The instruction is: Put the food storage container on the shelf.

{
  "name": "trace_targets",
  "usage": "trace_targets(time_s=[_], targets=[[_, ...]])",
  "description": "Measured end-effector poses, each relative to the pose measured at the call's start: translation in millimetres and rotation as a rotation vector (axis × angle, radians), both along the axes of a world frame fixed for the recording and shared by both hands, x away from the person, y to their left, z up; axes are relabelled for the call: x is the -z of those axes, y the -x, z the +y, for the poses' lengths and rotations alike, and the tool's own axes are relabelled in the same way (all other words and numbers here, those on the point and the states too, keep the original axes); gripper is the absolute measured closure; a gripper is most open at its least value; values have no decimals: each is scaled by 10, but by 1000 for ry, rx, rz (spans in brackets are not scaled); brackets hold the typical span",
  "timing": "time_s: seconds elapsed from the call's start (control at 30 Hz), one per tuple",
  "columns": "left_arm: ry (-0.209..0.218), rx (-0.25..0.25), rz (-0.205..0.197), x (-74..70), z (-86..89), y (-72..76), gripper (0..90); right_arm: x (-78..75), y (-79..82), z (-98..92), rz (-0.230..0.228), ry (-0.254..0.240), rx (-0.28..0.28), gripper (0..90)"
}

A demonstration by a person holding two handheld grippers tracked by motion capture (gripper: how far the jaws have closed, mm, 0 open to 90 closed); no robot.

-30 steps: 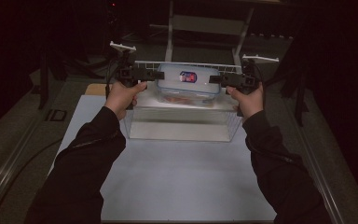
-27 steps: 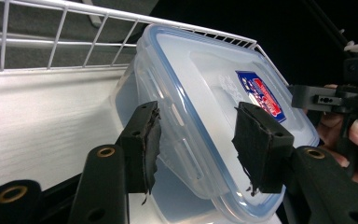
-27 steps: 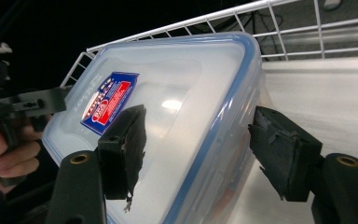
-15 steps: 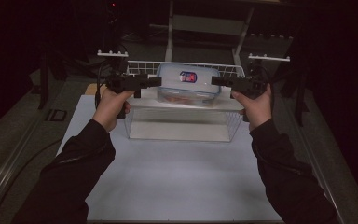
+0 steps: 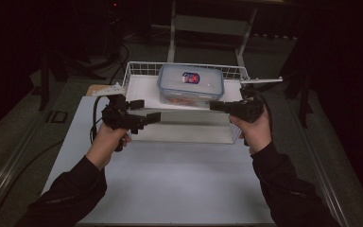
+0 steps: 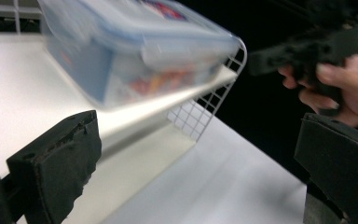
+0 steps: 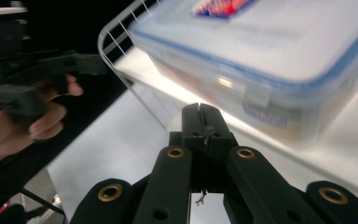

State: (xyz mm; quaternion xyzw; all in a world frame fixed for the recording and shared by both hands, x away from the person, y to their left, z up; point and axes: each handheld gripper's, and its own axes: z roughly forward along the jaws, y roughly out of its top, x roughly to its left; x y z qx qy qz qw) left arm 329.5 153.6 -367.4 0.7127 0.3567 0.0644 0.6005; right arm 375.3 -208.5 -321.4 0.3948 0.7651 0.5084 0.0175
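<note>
Jaws on the left gripper (image 5: 144,117) stand wide apart with nothing between them; they have just been opening, and in the left gripper view the two black pads sit at the lower left and lower right corners of the frame. Jaws on the right gripper (image 5: 216,107) are clenched flat against each other on nothing, having just been closing; in the right gripper view they meet at the lower middle of the frame.

A clear food container (image 5: 191,85) with a blue-edged lid and a red and blue label rests in the white wire basket (image 5: 139,71) at the upper middle of the high view. Both grippers hang apart from the container, one at the basket's left end, one at its right end. The basket stands on the white desk (image 5: 170,184), which fills the lower middle of that frame. Each hand's dark sleeve comes in from the bottom corners.
</note>
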Motion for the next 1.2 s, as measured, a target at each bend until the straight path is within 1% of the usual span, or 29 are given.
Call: trace_targets(time_s=[0.03,0.07,0.1,0.13,0.17,0.2,0.23,0.27,0.3,0.37,0.43,0.5,0.53,0.57,0.7,0.73,0.77,0.83,0.9,0.93,1.0,1.03,1.07,1.1,1.13,1.17,1.2], targets=[[-7,-6,-5,53,-10,48,4,41,-13,9,7,6,0,898],[-7,-6,-5,53,-10,48,4,41,-13,9,7,6,0,898],[-34,-8,-12,168,-35,139,4,77,-27,19,17,15,2,898],[-43,-7,-15,212,-45,174,4,141,-69,33,28,31,14,898],[-48,-1,-13,250,-55,206,4,160,-89,38,29,36,22,898],[-50,0,-14,282,-63,236,4,177,-115,38,32,36,29,898],[-53,1,-17,312,-68,260,4,187,-139,42,32,47,35,898],[-53,1,-17,312,-68,260,4,187,-139,42,32,47,35,898],[-53,4,-18,364,-77,294,4,195,-163,44,30,49,44,898],[-46,9,-15,414,-83,317,4,207,-226,53,30,54,60,898],[-45,15,-7,467,-97,339,4,212,-264,60,38,45,58,898],[-64,22,-6,513,-120,361,4,212,-290,77,27,56,70,898],[-74,23,-9,532,-128,372,4,214,-305,87,32,54,67,898],[-80,25,-10,546,-135,379,4,213,-317,100,27,61,72,898],[-73,36,-4,574,-153,388,4,217,-360,133,29,66,76,898],[-71,37,-6,576,-158,390,4,215,-379,155,19,87,81,898],[-68,40,-6,579,-163,391,4,216,-386,159,18,91,83,898],[-73,45,-6,586,-180,396,4,223,-398,161,22,88,88,898],[-70,49,-5,596,-192,406,4,231,-381,160,31,72,68,889],[-68,51,-6,600,-195,411,4,233,-351,166,26,66,58,861],[-71,50,-9,606,-196,422,4,232,-268,182,7,57,29,770],[-68,49,-10,607,-198,429,4,233,-209,192,-7,57,17,706],[-68,49,-10,607,-198,429,4,233,-209,192,-7,57,17,706],[-68,49,-10,607,-198,429,4,233,-169,196,-18,52,13,706],[-73,45,-27,616,-205,470,4,246,-32,193,-57,31,-10,486],[-75,45,-34,622,-204,479,4,258,23,190,-77,20,-16,403],[-79,43,-42,628,-203,488,4,276,71,186,-94,6,-20,345]])
